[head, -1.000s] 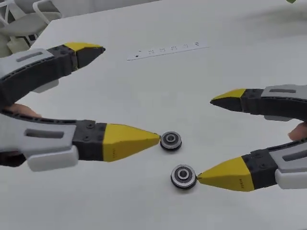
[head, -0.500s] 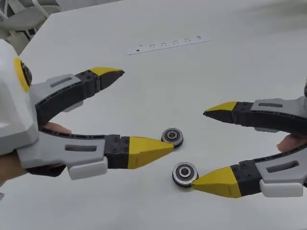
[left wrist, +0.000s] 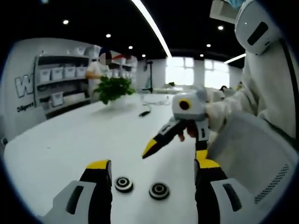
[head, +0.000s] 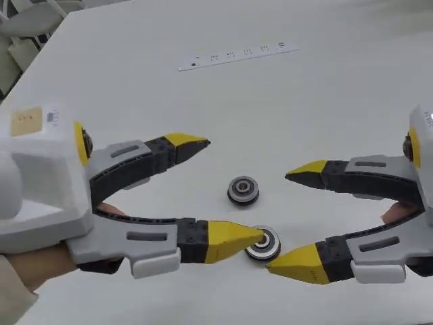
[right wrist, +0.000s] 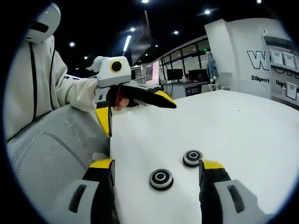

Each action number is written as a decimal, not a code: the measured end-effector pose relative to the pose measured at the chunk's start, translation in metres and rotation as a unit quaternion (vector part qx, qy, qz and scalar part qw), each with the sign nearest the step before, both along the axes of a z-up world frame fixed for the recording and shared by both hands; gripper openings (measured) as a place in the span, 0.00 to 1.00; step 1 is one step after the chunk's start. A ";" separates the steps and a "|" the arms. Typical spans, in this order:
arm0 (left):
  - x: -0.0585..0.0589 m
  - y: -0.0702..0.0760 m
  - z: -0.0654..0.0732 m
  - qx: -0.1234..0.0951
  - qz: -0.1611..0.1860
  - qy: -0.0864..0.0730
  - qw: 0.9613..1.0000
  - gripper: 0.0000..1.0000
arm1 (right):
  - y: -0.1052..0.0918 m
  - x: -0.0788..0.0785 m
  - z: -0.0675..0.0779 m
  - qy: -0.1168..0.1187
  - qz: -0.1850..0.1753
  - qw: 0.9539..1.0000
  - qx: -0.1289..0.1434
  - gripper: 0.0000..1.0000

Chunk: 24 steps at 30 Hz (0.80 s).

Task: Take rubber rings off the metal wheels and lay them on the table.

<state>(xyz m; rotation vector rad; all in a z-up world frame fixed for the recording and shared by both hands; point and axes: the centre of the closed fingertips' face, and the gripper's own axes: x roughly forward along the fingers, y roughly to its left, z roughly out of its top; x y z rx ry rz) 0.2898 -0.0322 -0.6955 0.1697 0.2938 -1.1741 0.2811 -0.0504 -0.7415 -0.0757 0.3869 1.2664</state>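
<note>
Two small metal wheels with black rubber rings lie flat on the white table (head: 325,101). The far wheel (head: 243,190) (left wrist: 124,184) (right wrist: 192,158) sits apart from the near wheel (head: 262,244) (left wrist: 159,191) (right wrist: 161,179). My left gripper (head: 235,189) (left wrist: 152,168) comes in from the left, open, its lower yellow tip over the near wheel's left edge. Facing it from the right is my right gripper (head: 277,221) (right wrist: 157,166), open, with its lower tip just beside the same wheel. Both wheels lie between each gripper's jaws, and neither gripper holds anything.
A flush power-socket strip (head: 237,55) sits in the table farther back. White chairs (head: 27,20) stand past the table's far-left corner. A potted plant (left wrist: 114,88) stands at the table's far end, with shelves of bins (left wrist: 56,79) behind it.
My left gripper has swung right and toward me: its lower tip left the far wheel and now meets the near one. My right gripper edged closer. The wheels stayed put.
</note>
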 end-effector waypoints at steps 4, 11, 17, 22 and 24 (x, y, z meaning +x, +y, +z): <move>-0.005 -0.003 -0.013 0.006 -0.004 0.017 1.000 0.72 | 0.002 -0.001 -0.007 0.001 0.004 1.000 -0.006 0.65; -0.008 -0.007 -0.030 0.016 -0.013 0.030 0.999 0.68 | 0.001 -0.002 -0.015 -0.002 0.011 1.000 -0.009 0.56; -0.014 -0.011 -0.045 0.029 -0.025 0.042 0.998 0.59 | 0.000 -0.004 -0.024 -0.009 0.016 1.000 -0.021 0.50; -0.016 -0.014 -0.054 0.041 -0.032 0.045 0.998 0.55 | -0.001 -0.003 -0.032 -0.002 0.012 1.000 -0.027 0.44; -0.014 -0.014 -0.058 0.044 -0.030 0.046 0.998 0.53 | -0.002 -0.003 -0.034 0.001 0.010 1.000 -0.028 0.41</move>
